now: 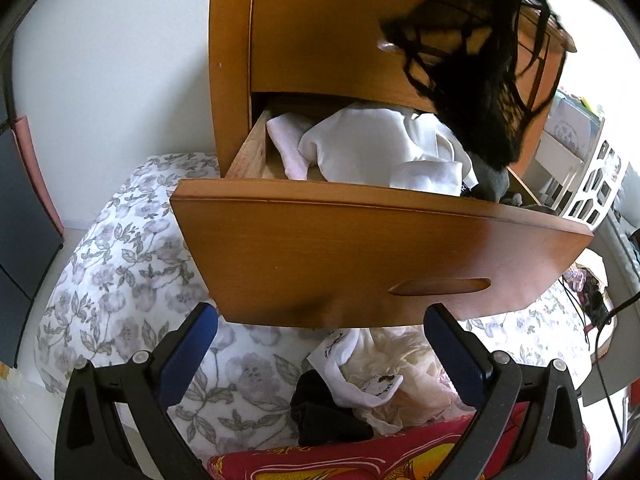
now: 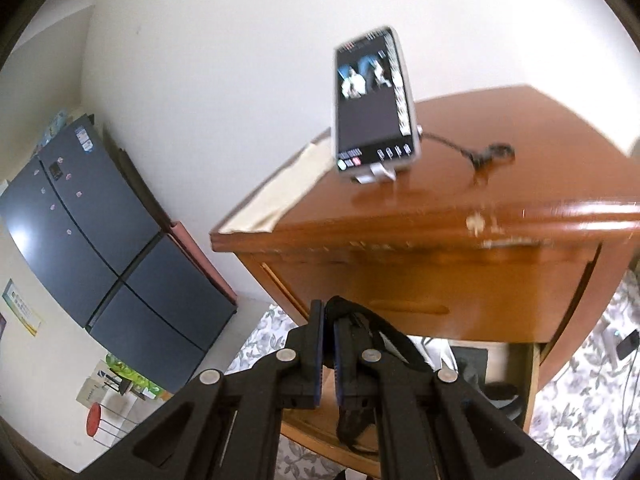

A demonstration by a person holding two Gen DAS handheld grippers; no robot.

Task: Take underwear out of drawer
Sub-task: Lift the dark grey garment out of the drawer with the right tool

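A black lace underwear piece (image 1: 472, 64) hangs in the air above the open wooden drawer (image 1: 360, 248), at the top right of the left wrist view. The right wrist view shows my right gripper (image 2: 327, 312) shut on that black underwear (image 2: 362, 328), whose fabric drapes over the right finger and dangles below. White garments (image 1: 376, 148) and some dark items fill the drawer. My left gripper (image 1: 320, 320) stands open in front of and below the drawer front, holding nothing.
The wooden nightstand (image 2: 440, 216) carries a phone on a stand (image 2: 374, 104) with a cable. A pile of white, cream and black garments (image 1: 360, 384) lies on the floral bedding (image 1: 120, 272) under the drawer. A dark fridge (image 2: 100, 248) stands at left.
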